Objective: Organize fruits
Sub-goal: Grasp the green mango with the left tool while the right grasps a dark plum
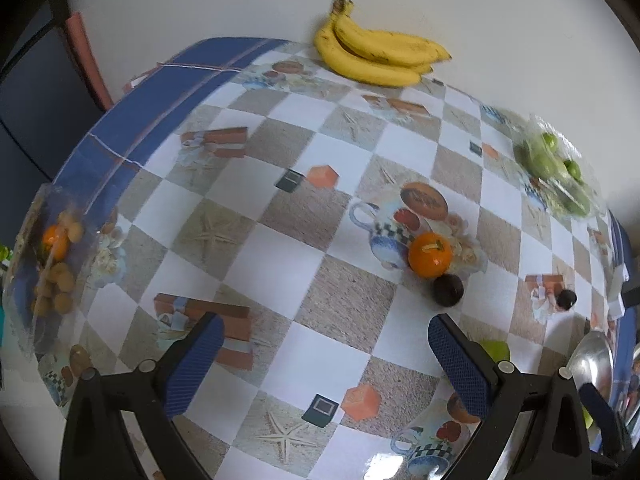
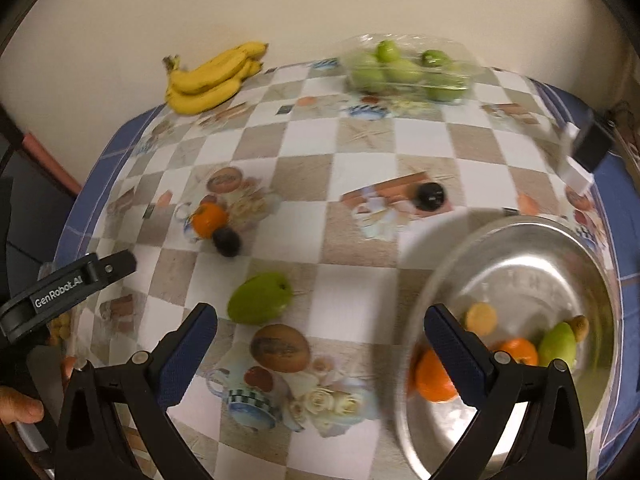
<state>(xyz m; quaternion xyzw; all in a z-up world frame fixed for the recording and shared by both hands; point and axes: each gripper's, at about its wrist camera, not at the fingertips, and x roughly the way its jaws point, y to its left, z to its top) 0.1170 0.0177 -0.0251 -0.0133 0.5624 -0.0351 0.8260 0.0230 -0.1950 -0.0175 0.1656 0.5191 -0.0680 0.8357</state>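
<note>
In the left wrist view my left gripper (image 1: pixel 326 364) is open and empty above the checked tablecloth. An orange (image 1: pixel 430 254) and a dark plum (image 1: pixel 448 290) touch each other just beyond its right finger. In the right wrist view my right gripper (image 2: pixel 320 354) is also open and empty. A green fruit (image 2: pixel 260 298) lies just ahead of its left finger. The steel bowl (image 2: pixel 520 248) at the right holds two oranges (image 2: pixel 518 352), a green fruit (image 2: pixel 558 344), a kiwi (image 2: pixel 580 326) and a yellow piece (image 2: pixel 480 318). The right finger hides part of one orange.
Bananas (image 2: pixel 212 76) lie by the back wall, and a clear pack of green fruit (image 2: pixel 404 70) sits at the back right. A second dark plum (image 2: pixel 430 196) rests mid-table. A bag of small brown fruit (image 1: pixel 56 264) sits at the table's left edge. A hand (image 2: pixel 20 404) holds the left gripper.
</note>
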